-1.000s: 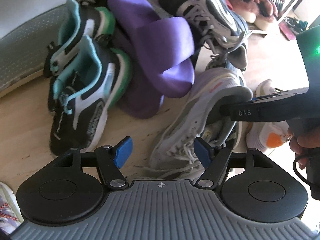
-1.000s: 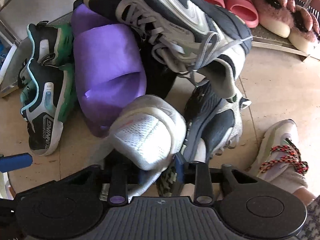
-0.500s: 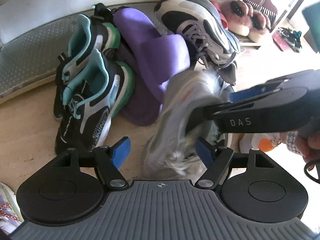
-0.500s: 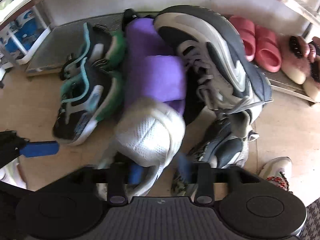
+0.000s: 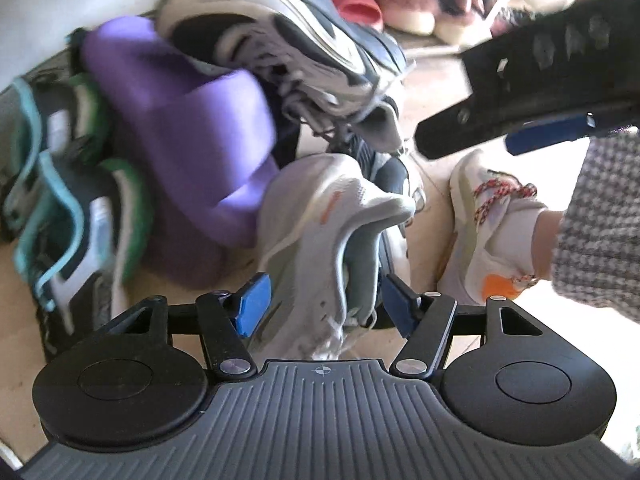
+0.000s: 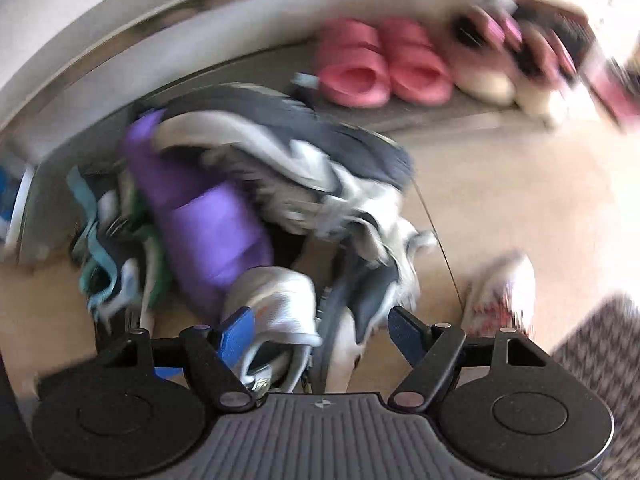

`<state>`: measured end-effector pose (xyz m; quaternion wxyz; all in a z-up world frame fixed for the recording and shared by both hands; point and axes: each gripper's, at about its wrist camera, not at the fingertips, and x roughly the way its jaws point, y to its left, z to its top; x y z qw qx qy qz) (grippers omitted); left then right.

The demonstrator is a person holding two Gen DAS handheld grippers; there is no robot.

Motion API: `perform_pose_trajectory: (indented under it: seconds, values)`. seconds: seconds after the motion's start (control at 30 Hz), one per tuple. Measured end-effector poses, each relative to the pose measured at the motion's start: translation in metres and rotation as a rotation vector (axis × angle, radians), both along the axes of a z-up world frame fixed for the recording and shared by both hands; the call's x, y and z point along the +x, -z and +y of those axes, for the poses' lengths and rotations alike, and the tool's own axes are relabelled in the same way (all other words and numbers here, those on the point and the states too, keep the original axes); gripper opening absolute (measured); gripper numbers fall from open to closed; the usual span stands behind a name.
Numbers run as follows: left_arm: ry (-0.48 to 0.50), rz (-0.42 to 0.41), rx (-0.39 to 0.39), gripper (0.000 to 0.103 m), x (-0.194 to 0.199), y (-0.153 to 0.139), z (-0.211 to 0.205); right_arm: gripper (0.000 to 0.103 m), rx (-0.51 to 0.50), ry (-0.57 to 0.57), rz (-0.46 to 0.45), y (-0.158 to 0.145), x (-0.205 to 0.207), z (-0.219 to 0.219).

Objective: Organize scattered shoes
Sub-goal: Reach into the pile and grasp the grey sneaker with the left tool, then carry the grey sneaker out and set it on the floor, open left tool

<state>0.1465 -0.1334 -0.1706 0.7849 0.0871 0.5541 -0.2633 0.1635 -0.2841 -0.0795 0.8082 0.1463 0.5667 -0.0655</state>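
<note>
My left gripper (image 5: 325,304): jaws spread wide, gripping nothing; the heel end of the white mesh sneaker (image 5: 320,236) stands between the blue pads without clear contact.

My right gripper (image 6: 320,330): jaws likewise apart and empty, above the same white mesh sneaker (image 6: 276,312), which lies on the tan floor (image 6: 500,208) at the near edge of the pile. Seen from the left wrist, it hangs at upper right (image 5: 520,92), clear of the shoes.

Pile, left to right:
- two black-and-teal sneakers (image 5: 76,216), side by side;
- purple slides (image 5: 188,136), one lying on the other;
- large grey-and-white sneaker (image 5: 288,40), lying across the top;
- dark sneaker (image 6: 360,300), under it, beside the white one.

Low shelf (image 6: 420,118) behind: pink slides (image 6: 380,68), furry pink slippers (image 5: 420,4).

My own foot in a white shoe with red-patterned laces (image 5: 492,224), right of the pile.
</note>
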Motion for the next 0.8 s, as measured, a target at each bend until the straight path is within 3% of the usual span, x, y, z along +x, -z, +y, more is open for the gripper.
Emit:
perform_pose_trajectory:
  seconds: [0.03,0.1,0.2,0.27,0.3,0.33,0.43,0.57,0.67,0.8]
  values:
    - [0.012,-0.013,0.040,0.060,0.002,0.006,-0.007,0.074,0.015,0.041,0.005,0.001,0.001,-0.008]
    - [0.038,-0.052,0.138,0.060,0.005,0.018,-0.022,0.074,0.041,0.101,0.015,0.004,0.002,-0.019]
    - [0.067,-0.081,0.253,0.043,0.009,0.031,-0.036,0.075,0.052,0.138,0.006,0.003,0.003,-0.024]
    - [0.050,-0.069,0.265,0.024,0.013,0.026,-0.033,0.075,0.059,0.135,-0.011,0.000,0.004,-0.021]
    - [0.032,-0.063,0.259,0.013,0.015,0.020,-0.026,0.075,0.061,0.131,-0.020,-0.002,0.004,-0.020]
    - [0.009,-0.058,0.229,0.011,0.015,0.013,-0.015,0.075,0.062,0.127,-0.032,-0.005,0.005,-0.017]
    - [-0.069,-0.063,0.134,0.011,0.013,-0.015,0.015,0.075,0.060,0.106,-0.089,-0.017,0.002,-0.007]
    - [-0.297,-0.073,-0.006,0.011,0.010,-0.077,0.086,0.075,0.060,0.052,-0.161,-0.036,-0.002,0.014]
    - [-0.397,-0.091,-0.043,0.011,-0.004,-0.111,0.134,0.075,0.069,-0.014,-0.197,-0.048,-0.005,0.037]
    - [-0.500,-0.054,-0.023,0.011,-0.039,-0.125,0.195,0.076,0.067,-0.147,-0.216,-0.054,-0.012,0.076]
